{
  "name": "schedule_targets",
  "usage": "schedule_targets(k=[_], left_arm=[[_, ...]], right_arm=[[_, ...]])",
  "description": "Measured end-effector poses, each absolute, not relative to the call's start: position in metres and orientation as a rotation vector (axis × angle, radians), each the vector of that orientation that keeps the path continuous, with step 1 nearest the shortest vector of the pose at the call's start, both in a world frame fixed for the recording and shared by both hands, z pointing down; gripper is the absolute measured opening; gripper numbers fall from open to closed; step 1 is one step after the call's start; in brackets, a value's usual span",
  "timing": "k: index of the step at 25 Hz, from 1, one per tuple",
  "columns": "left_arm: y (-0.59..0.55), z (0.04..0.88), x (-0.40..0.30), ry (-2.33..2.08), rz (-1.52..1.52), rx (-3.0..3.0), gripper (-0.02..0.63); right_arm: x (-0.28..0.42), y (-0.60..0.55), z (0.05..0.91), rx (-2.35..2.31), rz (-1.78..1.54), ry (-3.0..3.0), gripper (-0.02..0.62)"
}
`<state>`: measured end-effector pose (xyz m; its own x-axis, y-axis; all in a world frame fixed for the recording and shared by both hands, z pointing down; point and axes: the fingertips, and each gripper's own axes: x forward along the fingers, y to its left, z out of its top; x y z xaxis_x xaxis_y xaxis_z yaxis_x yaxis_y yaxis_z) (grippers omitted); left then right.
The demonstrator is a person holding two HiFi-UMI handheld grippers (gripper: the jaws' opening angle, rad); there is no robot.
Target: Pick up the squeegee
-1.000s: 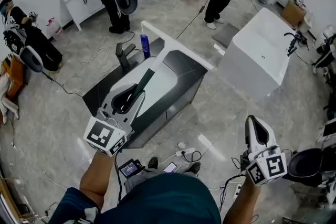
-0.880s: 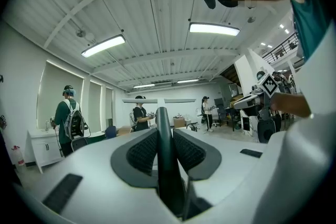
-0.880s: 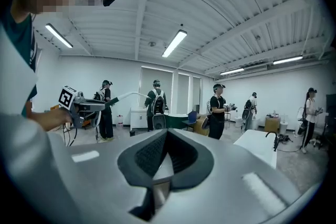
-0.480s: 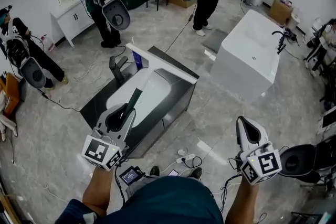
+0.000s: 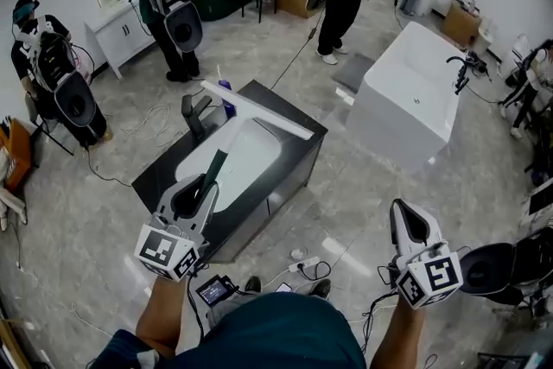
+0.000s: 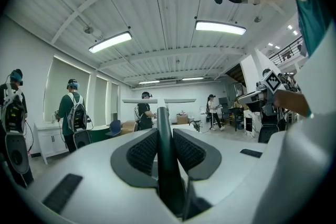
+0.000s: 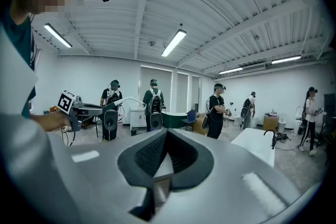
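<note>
- Looking down in the head view: the left hand-held gripper (image 5: 206, 184) pinches the squeegee (image 5: 218, 162) by its dark handle, with the white blade beyond the fingertips. It is likely gripped there to carry the blade clear.
- Left gripper view: both pads (image 6: 142, 150) press the handle between them.
- Right gripper view: the right hand-held gripper (image 7: 167, 136) is pressed together, empty and probably spare.

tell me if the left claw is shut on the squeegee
Shut: the left claw grips the squeegee by its dark handle, blade up in the air.

dark counter (image 5: 296, 122) with white basin (image 5: 252, 158), black faucet (image 5: 193, 111), blue bottle (image 5: 225, 86)
</note>
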<state>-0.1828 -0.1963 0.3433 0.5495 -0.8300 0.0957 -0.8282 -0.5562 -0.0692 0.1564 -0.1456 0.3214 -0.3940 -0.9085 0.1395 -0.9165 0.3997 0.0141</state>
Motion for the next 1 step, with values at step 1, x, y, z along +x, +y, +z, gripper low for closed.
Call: schedule_targets(k=[1], left_arm=[[-0.1914, 0.3453, -0.1867, 1.473, -0.184, -2.75, 0.095]], right_arm=[[0.1532, -0.1401, 0.3235, 1.655, 0.097, -2.52, 0.008]])
